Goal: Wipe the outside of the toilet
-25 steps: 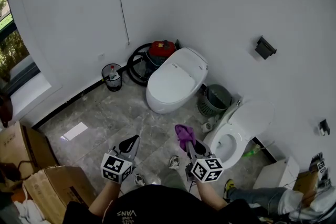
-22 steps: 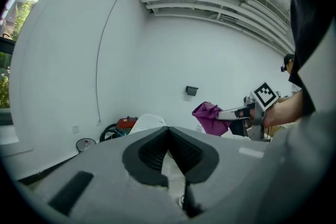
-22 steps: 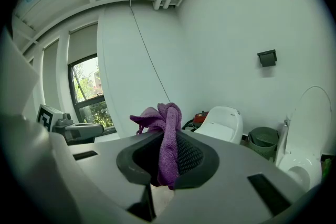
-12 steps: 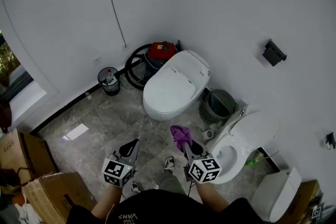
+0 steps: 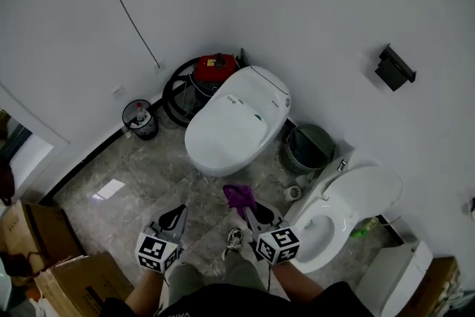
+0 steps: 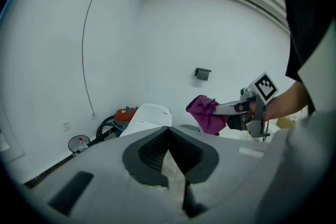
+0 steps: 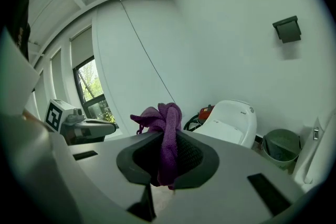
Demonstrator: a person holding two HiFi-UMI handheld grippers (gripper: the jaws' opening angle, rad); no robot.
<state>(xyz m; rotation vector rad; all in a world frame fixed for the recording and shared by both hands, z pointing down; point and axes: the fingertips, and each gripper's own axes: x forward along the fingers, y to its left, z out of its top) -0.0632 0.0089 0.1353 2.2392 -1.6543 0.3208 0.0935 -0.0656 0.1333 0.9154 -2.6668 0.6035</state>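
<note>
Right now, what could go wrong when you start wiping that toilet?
The purple cloth is pinched in one bunch by the right gripper, so rubbing might pull it loose. The open toilet sits close beside that gripper; the cloth could dip in. The black hose behind the closed toilet might snag.

Jaws of left gripper (image 5: pixel 177 210) together, empty; right gripper (image 5: pixel 247 208) clamped on purple cloth (image 5: pixel 237 194)

A white toilet (image 5: pixel 234 122), lid down, stands against the far wall. A bunched purple cloth (image 5: pixel 238 194), pinched in the right gripper (image 5: pixel 243 204), hangs near the toilet's front, apart from it.
</note>
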